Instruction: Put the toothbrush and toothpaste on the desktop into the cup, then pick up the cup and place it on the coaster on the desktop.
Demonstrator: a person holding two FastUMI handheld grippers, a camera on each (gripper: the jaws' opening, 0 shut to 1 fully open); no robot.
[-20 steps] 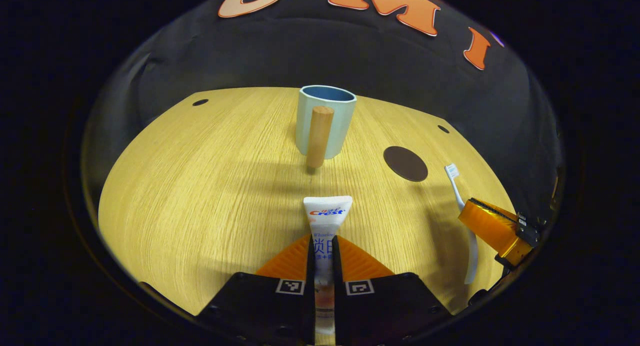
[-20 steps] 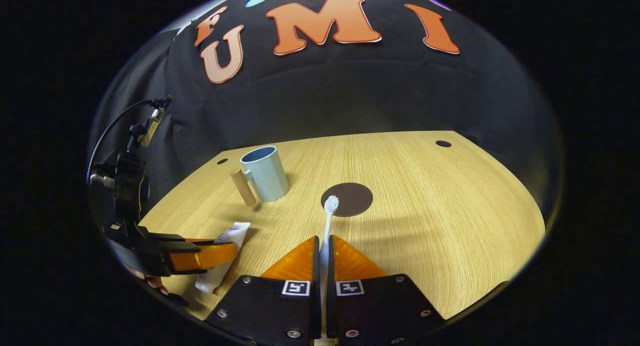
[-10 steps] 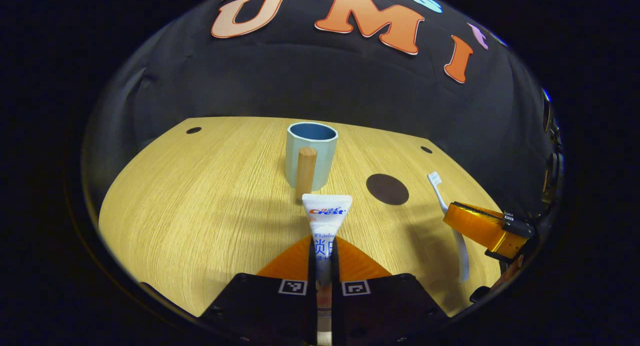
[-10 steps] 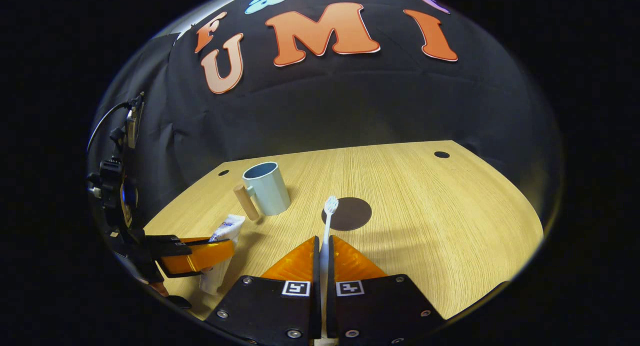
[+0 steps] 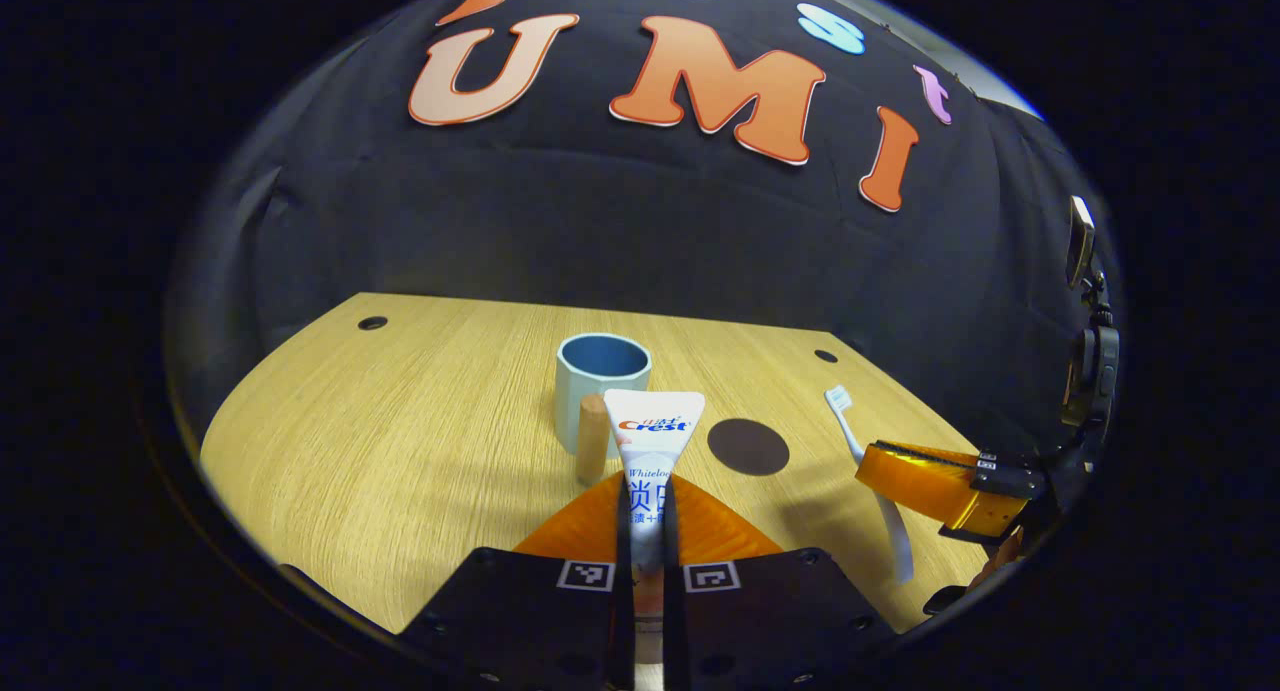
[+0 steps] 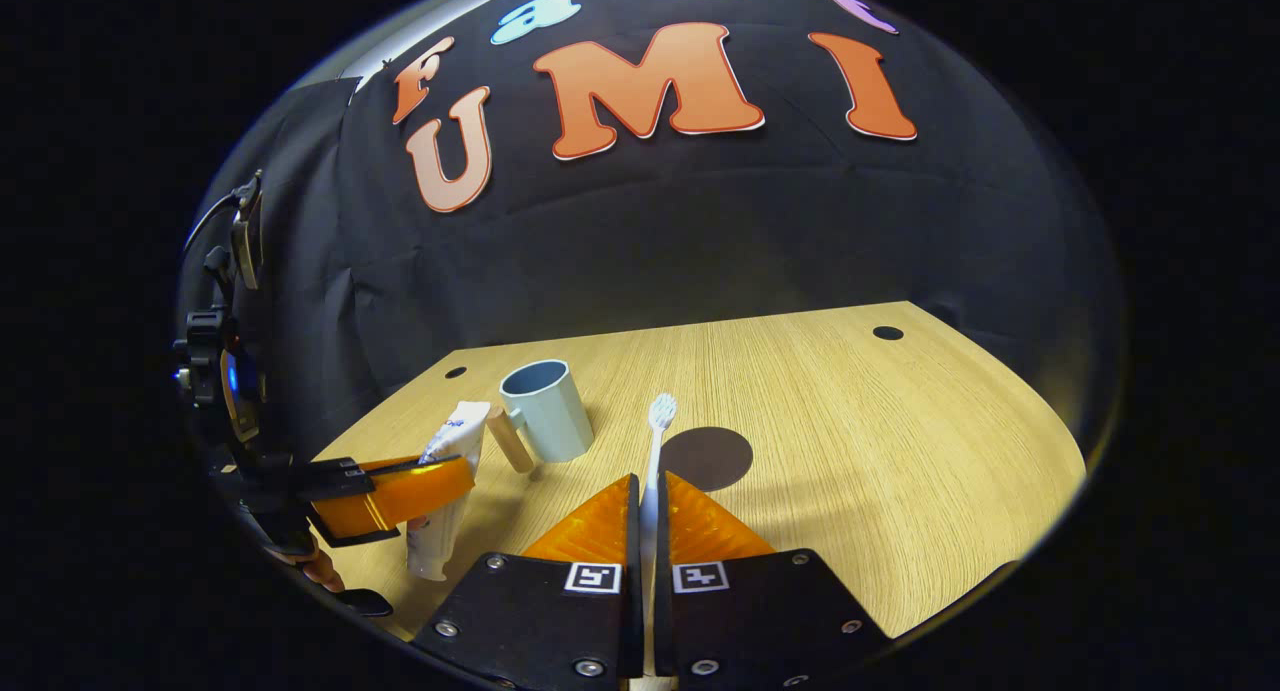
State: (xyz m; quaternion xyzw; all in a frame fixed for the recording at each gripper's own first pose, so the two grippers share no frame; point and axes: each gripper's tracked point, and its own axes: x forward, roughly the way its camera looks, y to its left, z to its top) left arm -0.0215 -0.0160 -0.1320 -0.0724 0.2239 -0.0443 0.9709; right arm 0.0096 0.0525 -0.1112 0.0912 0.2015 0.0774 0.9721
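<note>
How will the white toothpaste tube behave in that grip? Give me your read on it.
The white toothpaste tube is probably soft: the left gripper pinches its flat body, so it may squash or sag. It looks light. Held near its middle, it stands upright in the right gripper view, so it is unlikely to slip.

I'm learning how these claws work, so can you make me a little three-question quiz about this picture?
1. True or false: the left claw is shut on the white squeezy toothpaste tube.
2. What does the right claw hold? A) the pale blue cup with the wooden peg handle B) the white plastic toothbrush C) the round dark brown coaster
3. Fill in: the cup stands upright on the light wooden desktop with nothing standing on the ____ beside it.

Key: 1 true. 2 B. 3 coaster.
</note>
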